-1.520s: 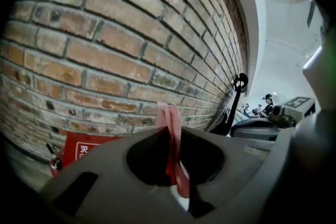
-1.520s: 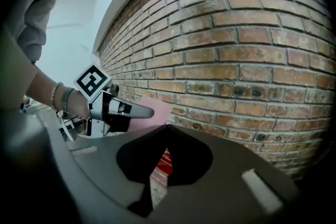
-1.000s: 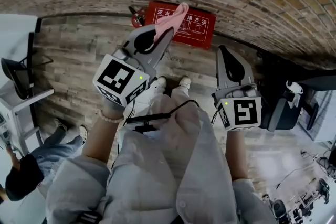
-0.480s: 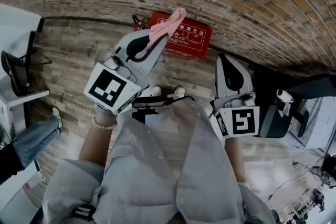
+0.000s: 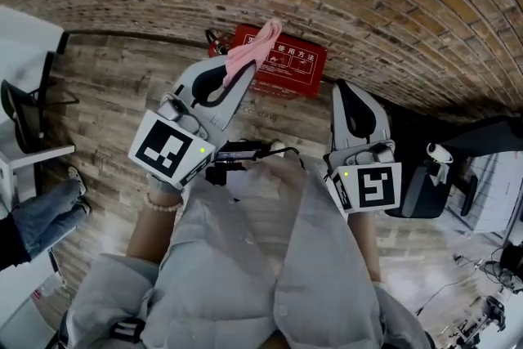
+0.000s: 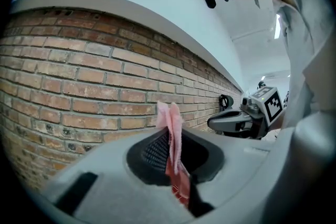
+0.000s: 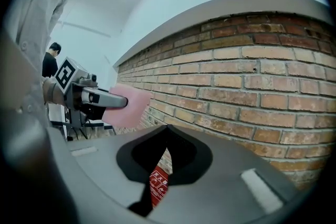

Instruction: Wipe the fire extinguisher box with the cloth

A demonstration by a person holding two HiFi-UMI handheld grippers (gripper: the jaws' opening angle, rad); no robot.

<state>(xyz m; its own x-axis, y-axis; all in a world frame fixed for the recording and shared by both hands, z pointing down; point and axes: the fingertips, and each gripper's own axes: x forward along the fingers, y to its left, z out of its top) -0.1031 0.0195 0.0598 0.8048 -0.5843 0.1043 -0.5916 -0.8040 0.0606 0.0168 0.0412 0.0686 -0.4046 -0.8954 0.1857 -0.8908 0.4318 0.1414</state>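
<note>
My left tongs [image 5: 243,69] clamp the cloth [image 5: 260,45] by its edge: light and limp, I judge, so press it flat on the box [image 5: 294,68] ahead; right tongs [image 5: 348,86] closed, empty.

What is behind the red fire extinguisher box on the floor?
The brick wall rises right behind the fire extinguisher box. In the head view the pink cloth, clamped in the left gripper, covers the box's upper left corner, so the wall there is hidden.
</note>
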